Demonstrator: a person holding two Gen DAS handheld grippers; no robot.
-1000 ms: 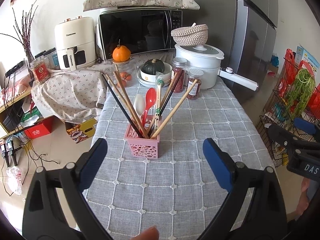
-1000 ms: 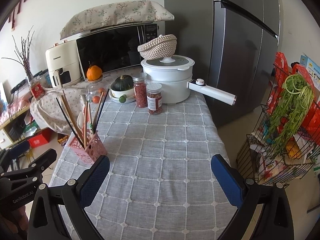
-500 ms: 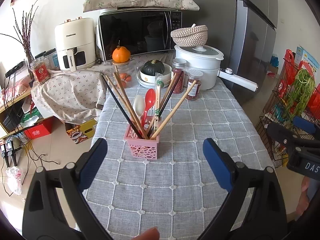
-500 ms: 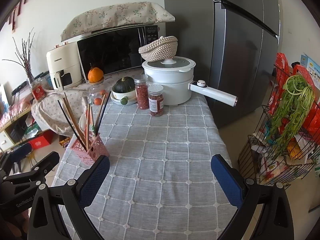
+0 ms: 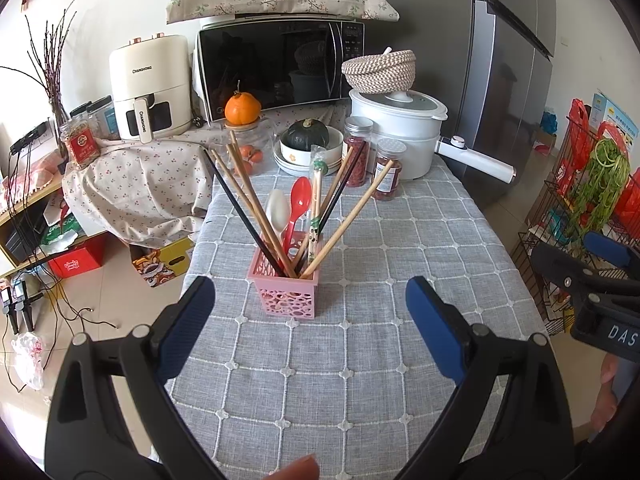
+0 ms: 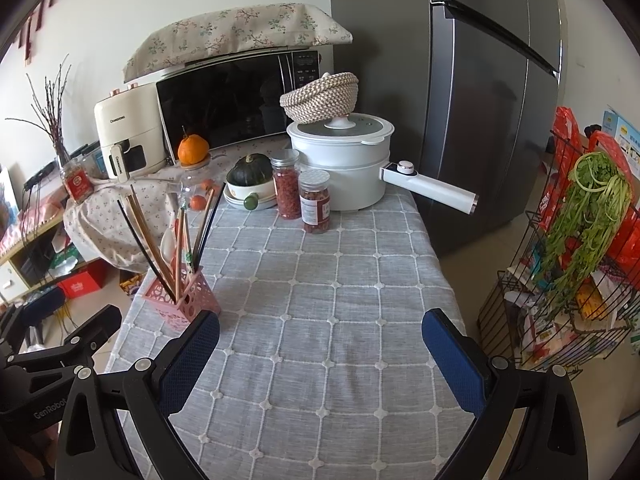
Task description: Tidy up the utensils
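Observation:
A pink perforated utensil holder point(image 5: 286, 290) point(image 6: 182, 296) stands on the grey checked tablecloth point(image 5: 360, 360). Several chopsticks point(image 5: 244, 200), wooden and black, fan out of it, along with a red spoon point(image 5: 298, 204) and a white spoon point(image 5: 277, 210). My left gripper point(image 5: 310, 320) is open just in front of the holder, with nothing between its blue pads. My right gripper point(image 6: 320, 354) is open too, over bare cloth to the right of the holder. The right gripper's body also shows at the left wrist view's right edge.
At the far end stand a white pot point(image 6: 344, 160) with a long handle, two red-filled jars point(image 6: 314, 200), a bowl holding a dark squash point(image 6: 250, 172), a microwave point(image 6: 236, 100) and an air fryer point(image 5: 150, 88). A wire rack with greens point(image 6: 572, 248) is off the right edge.
Both views have pulled back and risen slightly, so the holder sits a little farther away. Both grippers stay open.

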